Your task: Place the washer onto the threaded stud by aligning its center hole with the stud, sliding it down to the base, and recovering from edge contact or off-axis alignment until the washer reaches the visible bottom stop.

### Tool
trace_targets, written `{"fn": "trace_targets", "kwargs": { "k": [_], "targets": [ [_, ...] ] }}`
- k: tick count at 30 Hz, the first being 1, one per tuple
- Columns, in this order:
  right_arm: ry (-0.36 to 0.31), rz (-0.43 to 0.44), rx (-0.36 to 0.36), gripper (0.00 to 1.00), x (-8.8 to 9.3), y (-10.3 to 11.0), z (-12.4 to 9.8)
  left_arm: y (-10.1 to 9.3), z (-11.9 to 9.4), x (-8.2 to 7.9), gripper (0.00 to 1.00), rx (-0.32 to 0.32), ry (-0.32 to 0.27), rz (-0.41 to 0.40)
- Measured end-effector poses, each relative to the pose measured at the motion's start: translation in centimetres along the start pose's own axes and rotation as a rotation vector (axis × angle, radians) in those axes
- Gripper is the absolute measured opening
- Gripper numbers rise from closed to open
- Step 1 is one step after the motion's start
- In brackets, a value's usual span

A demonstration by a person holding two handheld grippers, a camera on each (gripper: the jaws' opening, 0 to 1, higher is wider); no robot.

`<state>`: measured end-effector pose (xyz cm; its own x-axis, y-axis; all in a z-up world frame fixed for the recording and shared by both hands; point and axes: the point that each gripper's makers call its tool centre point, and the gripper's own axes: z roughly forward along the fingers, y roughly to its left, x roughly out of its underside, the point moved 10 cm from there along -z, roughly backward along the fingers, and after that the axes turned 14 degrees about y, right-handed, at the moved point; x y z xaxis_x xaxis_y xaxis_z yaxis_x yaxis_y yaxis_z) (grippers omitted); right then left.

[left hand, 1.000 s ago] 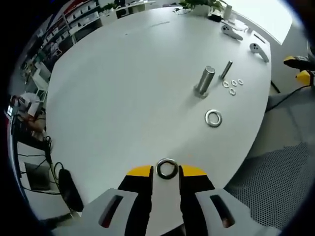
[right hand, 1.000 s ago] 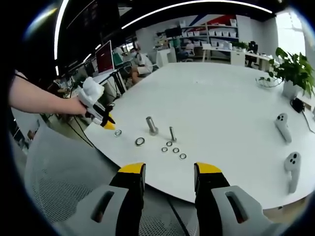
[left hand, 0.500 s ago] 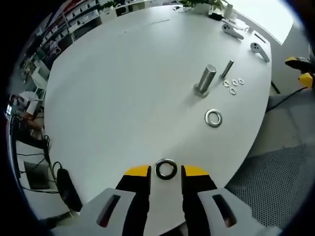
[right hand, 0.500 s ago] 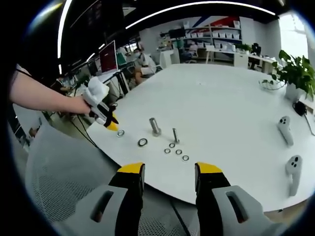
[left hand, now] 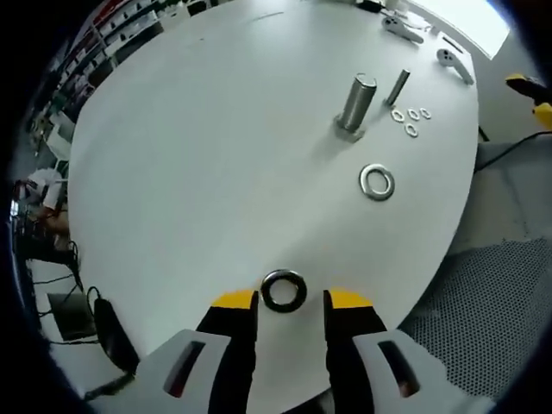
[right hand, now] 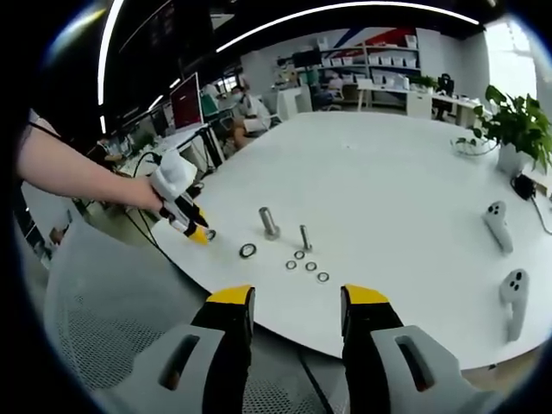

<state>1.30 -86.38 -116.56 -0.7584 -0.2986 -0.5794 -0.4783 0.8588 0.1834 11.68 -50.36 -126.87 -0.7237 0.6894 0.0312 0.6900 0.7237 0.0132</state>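
The washer (left hand: 284,291) is being approached, lying flat between the parted left gripper (left hand: 291,304) jaws; closing on it is called for next, then carrying to the stud (left hand: 355,103). The right gripper (right hand: 289,299) is held apart, idle.

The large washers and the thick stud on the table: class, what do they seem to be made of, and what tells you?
Washer between the left gripper jaws: likely steel, darker, glossy rim. Second large washer: bright metal, perhaps zinc-plated, pale sheen. Thick stud: grey metal, brushed-looking, with highlights along its length.
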Motion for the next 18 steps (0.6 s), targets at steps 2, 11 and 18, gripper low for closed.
{"fn": "trace_targets", "kwargs": {
  "k": [2, 11, 18],
  "targets": [
    [0.002, 0.001, 0.0, 0.42, 0.01, 0.02, -0.02, -0.02, 0.14, -0.11, 0.29, -0.007, 0.014, 0.014],
    [-0.01, 0.016, 0.002, 0.41, 0.0, -0.11, -0.08, 0.27, 0.43, -0.54, 0.29, 0.01, 0.034, 0.005],
    [-0.01, 0.018, -0.001, 0.4, -0.01, -0.11, -0.06, 0.37, 0.52, -0.55, 0.29, 0.015, 0.033, -0.004]
  ]
}}
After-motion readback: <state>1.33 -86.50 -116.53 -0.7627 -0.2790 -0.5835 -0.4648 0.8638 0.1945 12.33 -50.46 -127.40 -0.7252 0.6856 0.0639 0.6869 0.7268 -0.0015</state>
